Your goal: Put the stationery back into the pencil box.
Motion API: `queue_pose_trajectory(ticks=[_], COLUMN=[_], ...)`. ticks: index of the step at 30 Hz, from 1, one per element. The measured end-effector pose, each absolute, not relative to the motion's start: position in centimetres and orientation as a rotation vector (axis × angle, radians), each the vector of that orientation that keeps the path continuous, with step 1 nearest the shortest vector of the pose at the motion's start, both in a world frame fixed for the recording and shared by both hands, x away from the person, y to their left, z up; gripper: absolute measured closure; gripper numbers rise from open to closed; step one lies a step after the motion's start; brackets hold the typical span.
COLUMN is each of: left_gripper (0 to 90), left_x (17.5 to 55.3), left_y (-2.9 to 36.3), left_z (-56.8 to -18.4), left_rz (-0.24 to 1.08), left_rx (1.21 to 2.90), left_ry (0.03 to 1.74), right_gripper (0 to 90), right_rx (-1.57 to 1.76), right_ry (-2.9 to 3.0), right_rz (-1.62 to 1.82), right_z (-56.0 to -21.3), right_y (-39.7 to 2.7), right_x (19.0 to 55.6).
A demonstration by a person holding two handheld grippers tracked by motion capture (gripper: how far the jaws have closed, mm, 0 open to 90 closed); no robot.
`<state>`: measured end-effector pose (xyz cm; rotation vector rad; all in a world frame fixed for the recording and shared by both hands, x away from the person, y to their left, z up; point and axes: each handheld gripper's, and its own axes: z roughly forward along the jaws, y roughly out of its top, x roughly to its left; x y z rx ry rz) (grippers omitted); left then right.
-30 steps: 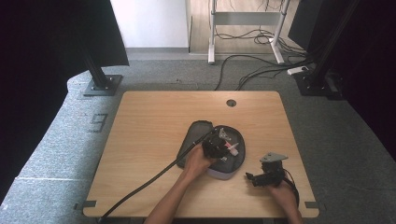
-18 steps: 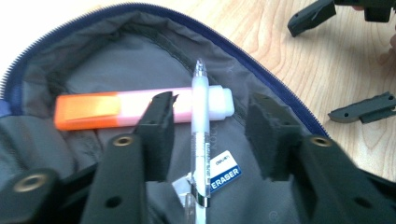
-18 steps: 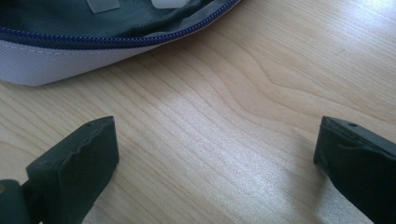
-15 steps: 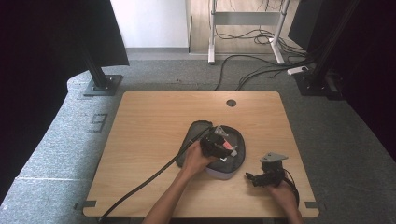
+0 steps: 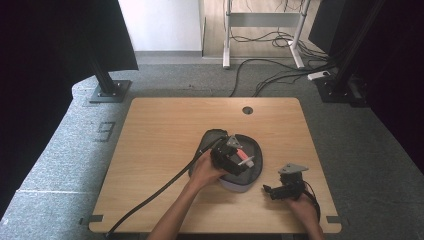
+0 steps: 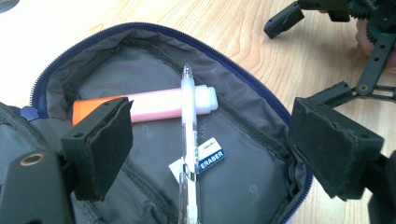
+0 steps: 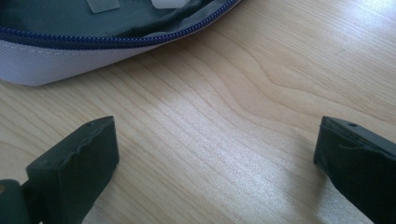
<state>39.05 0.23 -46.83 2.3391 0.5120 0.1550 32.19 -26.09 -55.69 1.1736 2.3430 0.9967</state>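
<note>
My left gripper (image 6: 210, 154) hangs over the open pencil case (image 6: 154, 60), and its jaws have just been opening; they now stand wide with nothing pressed between the pads. Below the gap lies a clear pen (image 6: 188, 140), resting free on the grey lining and crossing over a pink tube (image 6: 154, 103) with an orange end and a white cap. The pen's tip points toward the far rim of the case, and its barrel runs back toward me between the two jaws without touching either. Beside the pen, partly under it, sits a small eraser (image 6: 211, 157) with a blue label. The case has a dark blue zipper around its edge and lies unzipped on the wooden table (image 5: 160, 135).

From the high view, my left gripper (image 5: 239, 159) sits over the middle of the case (image 5: 250, 177), with my left hand (image 5: 204, 172) gripping its body and its cable trailing off toward the near left edge of the table. My right gripper (image 5: 267, 190) rests low near the table's near right edge, just beside the case but apart from it, pointing toward it.

My right gripper (image 7: 215, 158) also has its jaws spread wide, with bare wood between them. The white outer wall of the case (image 7: 56, 65) and its zipper lie just ahead.
</note>
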Motion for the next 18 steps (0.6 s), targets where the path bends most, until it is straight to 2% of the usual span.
queue_pose_trajectory(ticks=[6, 18], left_gripper=[11.1, 4.0], left_x=[38.7, 38.1], left_y=[1.0, 3.2], left_z=[-46.3, -44.9], left_rz=[0.121, 0.154], left_rx=[2.305, 2.285], left_ry=[0.524, 0.542], right_gripper=[0.0, 0.0], right_rx=[1.174, 1.176], right_ry=[2.343, 2.341], right_rz=[0.996, 0.996], right_z=[-55.7, -55.7], right_y=[-26.1, -26.1], right_x=[32.2, 32.2])
